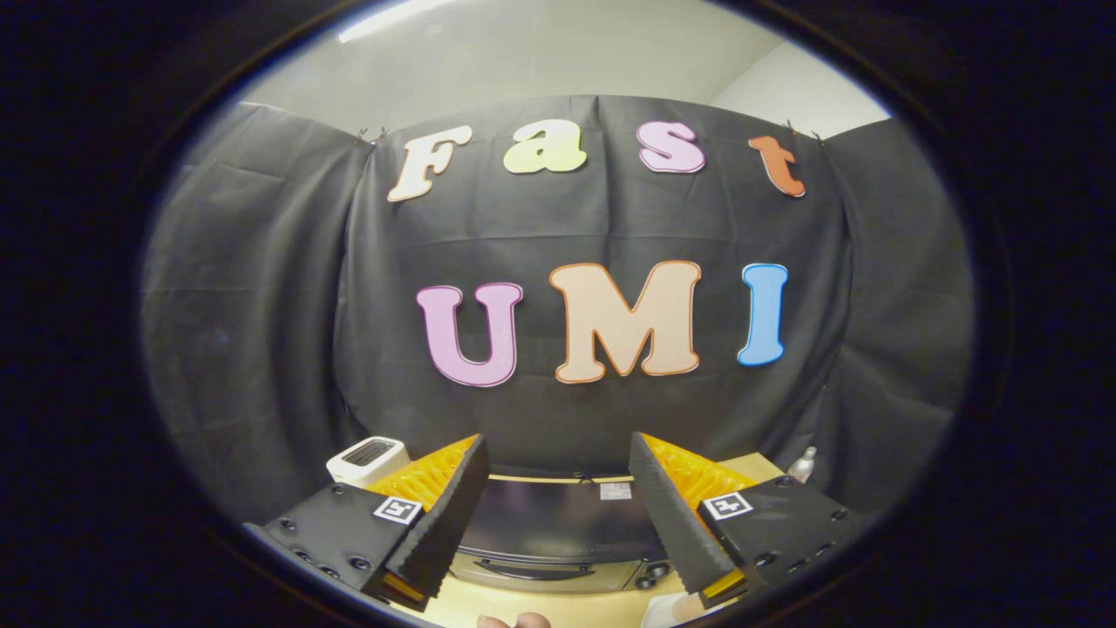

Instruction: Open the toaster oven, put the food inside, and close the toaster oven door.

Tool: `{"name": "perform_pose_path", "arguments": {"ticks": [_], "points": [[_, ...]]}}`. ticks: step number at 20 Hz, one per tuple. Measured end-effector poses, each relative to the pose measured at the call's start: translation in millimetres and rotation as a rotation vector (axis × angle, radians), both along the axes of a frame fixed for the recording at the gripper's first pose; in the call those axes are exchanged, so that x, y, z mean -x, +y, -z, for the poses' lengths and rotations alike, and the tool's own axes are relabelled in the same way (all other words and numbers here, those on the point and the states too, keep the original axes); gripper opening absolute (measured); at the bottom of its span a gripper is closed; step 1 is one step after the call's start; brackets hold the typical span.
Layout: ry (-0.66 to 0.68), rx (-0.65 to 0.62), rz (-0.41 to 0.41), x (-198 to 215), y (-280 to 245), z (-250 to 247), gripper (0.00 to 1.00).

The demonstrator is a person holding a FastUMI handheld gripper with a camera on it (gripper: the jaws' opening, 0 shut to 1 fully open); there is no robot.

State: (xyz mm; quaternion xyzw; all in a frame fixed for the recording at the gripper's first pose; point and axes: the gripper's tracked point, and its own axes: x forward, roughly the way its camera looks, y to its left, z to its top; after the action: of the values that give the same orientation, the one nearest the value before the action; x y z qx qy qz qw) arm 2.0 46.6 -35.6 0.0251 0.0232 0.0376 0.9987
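Gripper view, one frame.

Gripper [558,515]: held high above the table, looking over the toaster oven toward the booth's black cloth wall [261,305]. The two fingers stand wide apart with nothing between them but open air; they press on nothing.

Fingers [440,523]: ribbed inner faces turned toward each other. Each finger's mount carries a small square black-and-white marker tag [398,509]; the pattern is a code, not readable writing.

Toaster oven [558,523]: dark body with a dark, glossy top, sitting on the table below and between the fingers, just ahead of them. Its door is shut, and a dark bar handle [532,569] runs across the pale front panel. Two dark knobs [652,576] sit at the right end of the front.

Label: a small pale sticker [615,491] lies on the oven's top toward the back right; print too small to read. No brand can be made out anywhere on the oven.

Table [558,606]: light wood top, showing in front of the oven.

White appliance [368,460]: slotted top, looks like a small toaster, beyond the left finger, beside the oven.

Bottle [803,465]: small, pale, beyond the right finger near the cloth wall; label unreadable.

Person's fingertips [514,621]: at the near table edge, in front of the oven.

Food: cannot tell where it is.
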Motion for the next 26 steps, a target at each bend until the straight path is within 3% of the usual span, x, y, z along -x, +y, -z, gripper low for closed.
{"name": "perform_pose_path", "arguments": {"ticks": [9,20,26], "points": [[-0.016,-0.036,0.023,-10,7,19,1.0],[0.256,-0.007,0.057,-43,20,178,1.0],[0.341,-0.008,0.065,-45,19,230,1.0]]}}
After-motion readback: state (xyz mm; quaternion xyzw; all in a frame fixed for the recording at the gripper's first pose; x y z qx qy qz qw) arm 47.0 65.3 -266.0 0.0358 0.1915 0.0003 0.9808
